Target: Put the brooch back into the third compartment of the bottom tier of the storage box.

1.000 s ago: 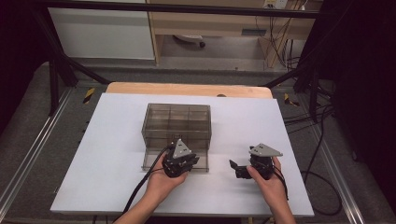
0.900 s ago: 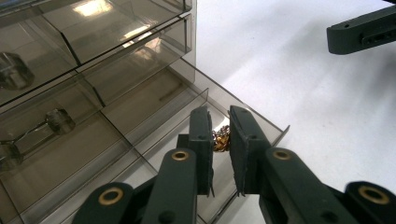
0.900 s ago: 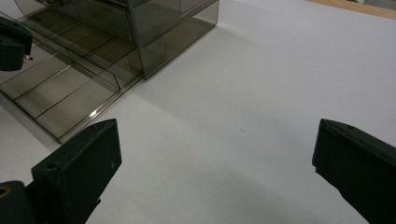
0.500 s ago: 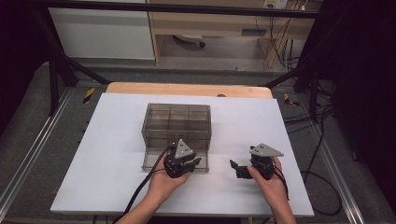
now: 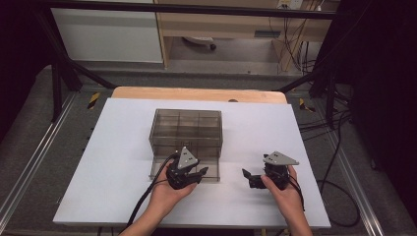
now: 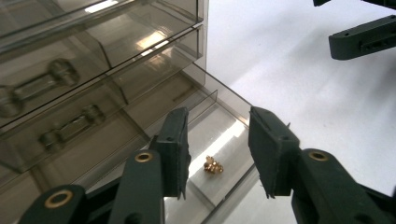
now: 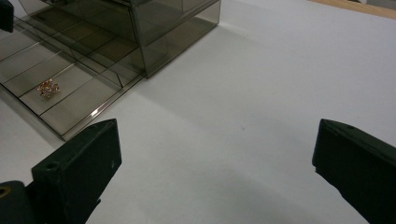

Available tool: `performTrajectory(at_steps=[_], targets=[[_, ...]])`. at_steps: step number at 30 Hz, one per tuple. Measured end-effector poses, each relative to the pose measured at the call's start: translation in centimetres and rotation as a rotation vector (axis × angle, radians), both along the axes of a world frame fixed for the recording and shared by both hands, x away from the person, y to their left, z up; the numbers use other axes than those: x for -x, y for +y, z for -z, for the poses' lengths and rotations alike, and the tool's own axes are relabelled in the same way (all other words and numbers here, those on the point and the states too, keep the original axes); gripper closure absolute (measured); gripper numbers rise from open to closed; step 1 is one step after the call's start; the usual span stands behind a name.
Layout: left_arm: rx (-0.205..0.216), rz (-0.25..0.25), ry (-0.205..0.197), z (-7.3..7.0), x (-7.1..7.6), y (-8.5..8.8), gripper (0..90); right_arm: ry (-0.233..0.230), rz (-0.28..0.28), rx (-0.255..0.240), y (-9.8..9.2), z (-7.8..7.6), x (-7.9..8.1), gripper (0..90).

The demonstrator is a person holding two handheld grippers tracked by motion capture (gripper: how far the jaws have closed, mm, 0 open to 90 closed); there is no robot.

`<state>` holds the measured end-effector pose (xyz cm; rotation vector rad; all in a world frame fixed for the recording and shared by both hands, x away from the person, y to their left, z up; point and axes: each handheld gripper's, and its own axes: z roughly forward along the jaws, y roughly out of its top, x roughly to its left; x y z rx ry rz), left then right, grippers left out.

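Near counter's (image 5: 123, 123) front edge: left tool (image 6: 217, 149) over pulled-out drawer (image 7: 70, 93), jaws just been opening, nothing pinched; small brass bits (image 6: 213, 165) lie loose in drawer compartment below. Right tool (image 7: 215, 177) spread wide, empty, over bare counter right of drawer box (image 5: 186, 129).

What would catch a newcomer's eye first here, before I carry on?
Probably the small gold piece lying in the pulled-out bottom drawer of the smoky clear drawer cabinet, mid-table. The left gripper hangs right over it; its jaws have just been opening and stand apart, not touching the piece. The right gripper sits open on the white table to the cabinet's right.
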<state>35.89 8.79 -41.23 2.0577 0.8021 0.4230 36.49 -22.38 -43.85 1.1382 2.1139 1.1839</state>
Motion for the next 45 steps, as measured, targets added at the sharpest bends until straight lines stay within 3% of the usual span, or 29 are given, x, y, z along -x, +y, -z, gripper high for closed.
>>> performTrajectory(at_steps=[9,17,30,34,45], targets=[[0.005,-0.030,-0.019,-0.6,0.9,1.4,49.6,0.006,-0.002,0.006,0.1,0.1,0.0,1.7],[0.010,-0.063,-0.021,-0.8,1.3,2.2,36.8,0.010,-0.002,0.008,0.1,0.1,0.1,1.7],[0.006,-0.102,0.020,-1.0,2.1,3.5,19.4,0.012,-0.005,0.009,0.2,0.2,0.1,1.7],[0.020,-0.084,0.022,-1.1,2.9,3.9,13.7,0.015,-0.007,0.015,0.2,0.2,0.1,1.8],[0.008,-0.087,0.034,-1.0,4.7,5.6,15.2,0.022,-0.012,0.017,0.3,0.2,0.1,1.7]])
